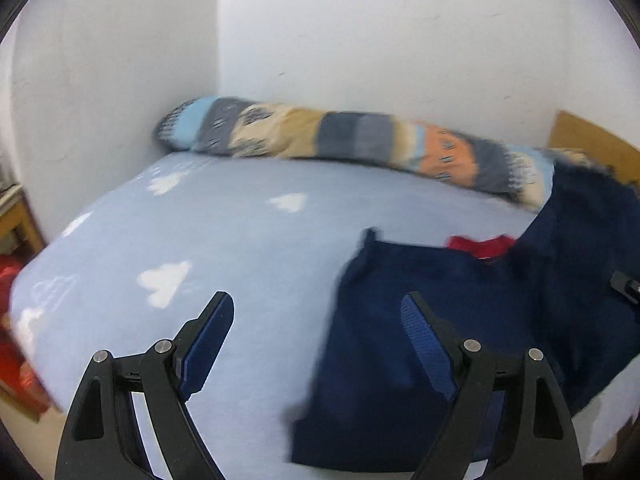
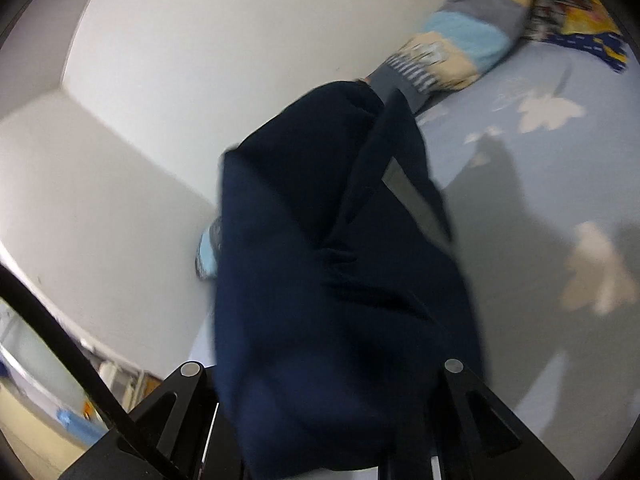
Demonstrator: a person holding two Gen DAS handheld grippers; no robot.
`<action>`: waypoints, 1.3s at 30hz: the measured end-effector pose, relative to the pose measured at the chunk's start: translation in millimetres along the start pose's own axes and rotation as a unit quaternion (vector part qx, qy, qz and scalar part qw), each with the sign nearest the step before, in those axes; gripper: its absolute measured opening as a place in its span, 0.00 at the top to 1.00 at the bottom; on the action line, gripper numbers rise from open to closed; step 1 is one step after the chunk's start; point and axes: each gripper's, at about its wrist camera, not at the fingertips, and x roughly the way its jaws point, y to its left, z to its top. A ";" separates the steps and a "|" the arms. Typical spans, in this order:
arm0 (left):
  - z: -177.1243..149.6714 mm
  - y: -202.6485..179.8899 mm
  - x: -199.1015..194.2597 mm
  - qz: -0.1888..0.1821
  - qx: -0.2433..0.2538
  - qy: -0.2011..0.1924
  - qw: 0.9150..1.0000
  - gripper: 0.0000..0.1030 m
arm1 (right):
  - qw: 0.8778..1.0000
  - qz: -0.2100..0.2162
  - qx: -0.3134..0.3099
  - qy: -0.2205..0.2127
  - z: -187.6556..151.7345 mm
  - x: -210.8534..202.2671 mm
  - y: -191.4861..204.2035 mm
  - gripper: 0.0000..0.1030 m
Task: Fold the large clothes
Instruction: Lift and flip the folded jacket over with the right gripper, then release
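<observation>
Black left gripper gapes empty above the cloud-printed blue sheet. Right gripper grips the soft navy garment, draped over the bed's right side.

The garment lies on the bed, the bolster behind it along the wall.

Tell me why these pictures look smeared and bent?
Left wrist view: motion blur softens the pillow and navy garment; the fisheye lens curves the bed. Right wrist view: the garment hangs close, blurred, and shadows fall on the sheet.
</observation>
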 end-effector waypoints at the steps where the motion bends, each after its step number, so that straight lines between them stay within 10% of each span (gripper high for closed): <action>1: -1.1 7.6 2.1 0.017 -0.003 0.005 1.000 0.17 | 1.000 -0.001 -0.009 0.007 -7.2 12.9 11.9 0.84; 12: -18.1 96.1 0.4 0.074 -0.072 0.029 0.994 0.18 | 0.987 -0.009 -0.115 0.116 -116.7 171.5 104.9 0.85; 21: -11.7 83.3 10.0 0.053 -0.060 0.034 0.996 0.18 | 0.950 -0.060 -0.260 0.161 -165.8 193.2 115.4 0.81; 31: -15.7 88.6 12.5 0.038 -0.081 0.045 0.995 0.17 | 0.878 -0.064 -0.436 0.187 -203.6 142.4 112.6 0.32; 36: -15.9 84.8 13.2 0.034 -0.078 0.045 0.995 0.17 | 0.910 0.008 -0.384 0.154 -173.5 76.9 99.1 0.32; 39: -16.3 81.1 13.3 0.022 -0.079 0.046 0.996 0.17 | 0.910 -0.036 -0.392 0.129 -154.3 63.4 81.3 0.32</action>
